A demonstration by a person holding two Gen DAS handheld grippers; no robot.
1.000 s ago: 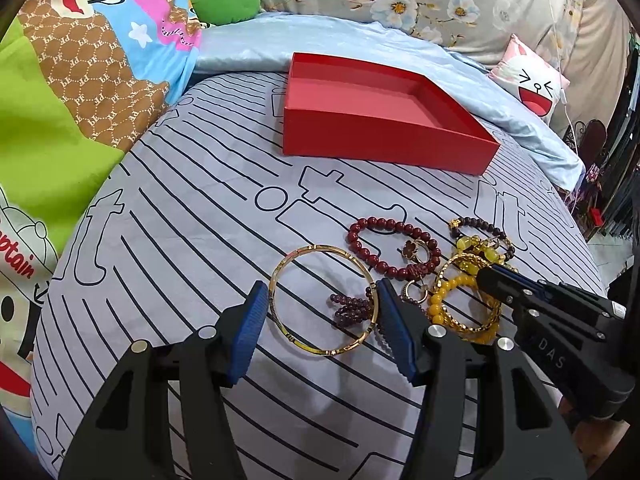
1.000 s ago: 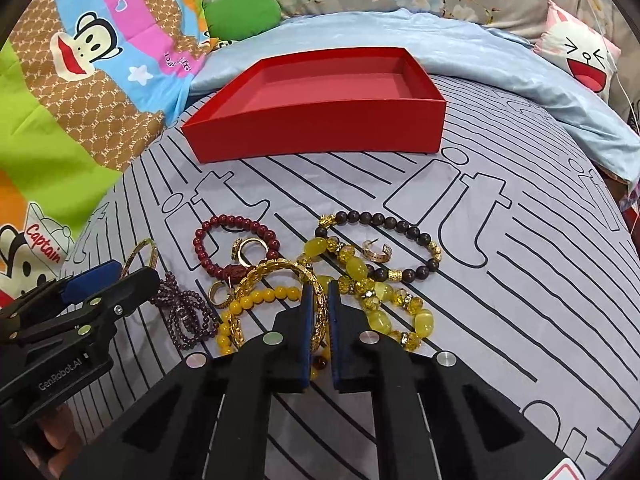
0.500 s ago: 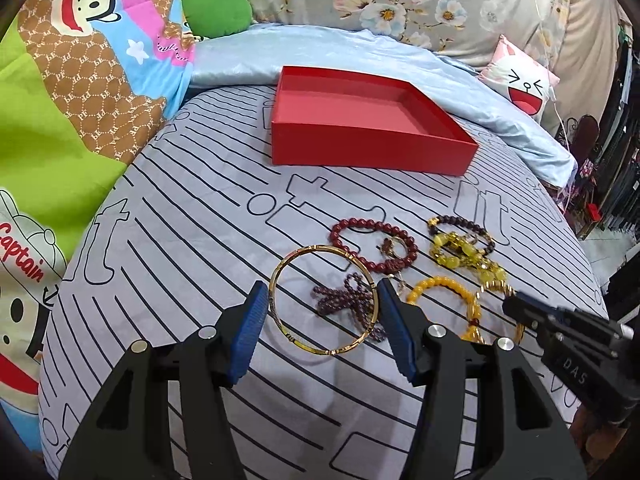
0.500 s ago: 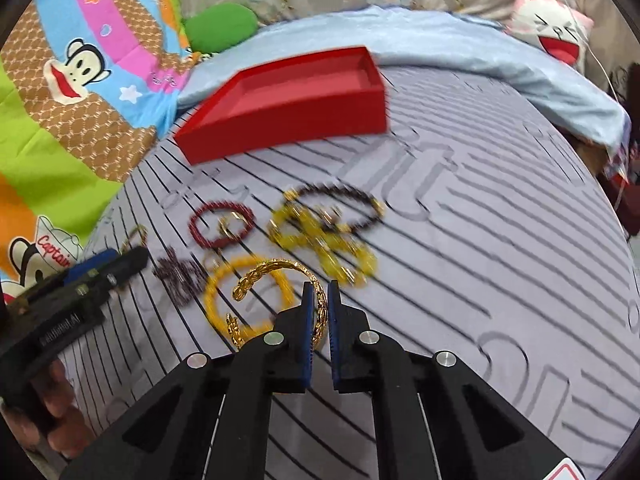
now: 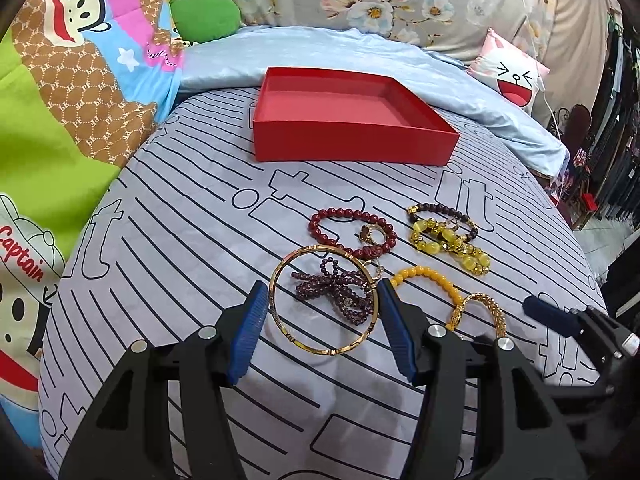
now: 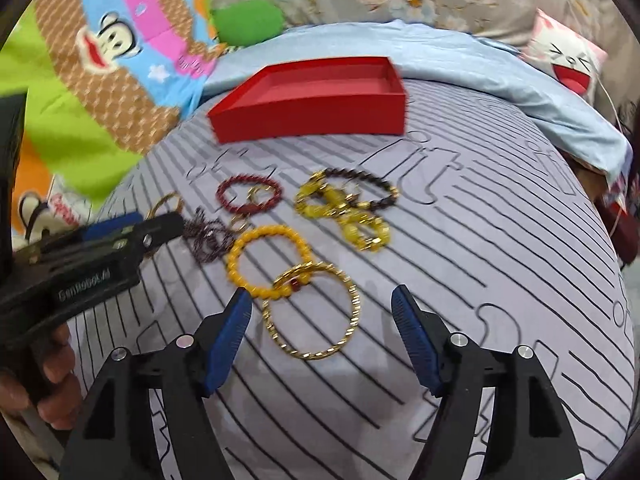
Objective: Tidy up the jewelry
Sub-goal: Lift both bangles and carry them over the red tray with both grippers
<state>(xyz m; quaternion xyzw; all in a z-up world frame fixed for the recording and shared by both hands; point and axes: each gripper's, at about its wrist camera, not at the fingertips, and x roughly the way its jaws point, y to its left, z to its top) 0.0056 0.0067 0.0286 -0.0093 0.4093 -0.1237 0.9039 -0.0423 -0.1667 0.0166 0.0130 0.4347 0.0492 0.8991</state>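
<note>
My left gripper (image 5: 322, 292) is shut on a thin gold bangle (image 5: 320, 247), holding it just above a heap of purple beads (image 5: 340, 296). The jaws of my right gripper (image 6: 322, 300) are opening. A twisted gold bracelet (image 6: 354, 308) lies loose on the sheet between them, touching neither pad. It overlaps a yellow bead bracelet (image 6: 266, 231). A red bead bracelet (image 5: 344, 211) and a tangle of yellow crystal and dark bead bracelets (image 5: 448, 236) lie further back. The shallow red box (image 5: 352, 136) stands beyond them with nothing in it.
All of this rests on a grey striped bedsheet (image 5: 180, 220). A cartoon quilt (image 5: 60, 120) rises at the left. A blue blanket (image 5: 480, 92) and pillows lie behind the box. The bed drops off at the right (image 5: 592, 240). A hand (image 6: 40, 380) holds the left gripper.
My right gripper has opened and let go of the twisted gold bracelet, which now lies on the sheet nearer me than the pile. The left gripper still holds the bangle; the pile looks farther away.
</note>
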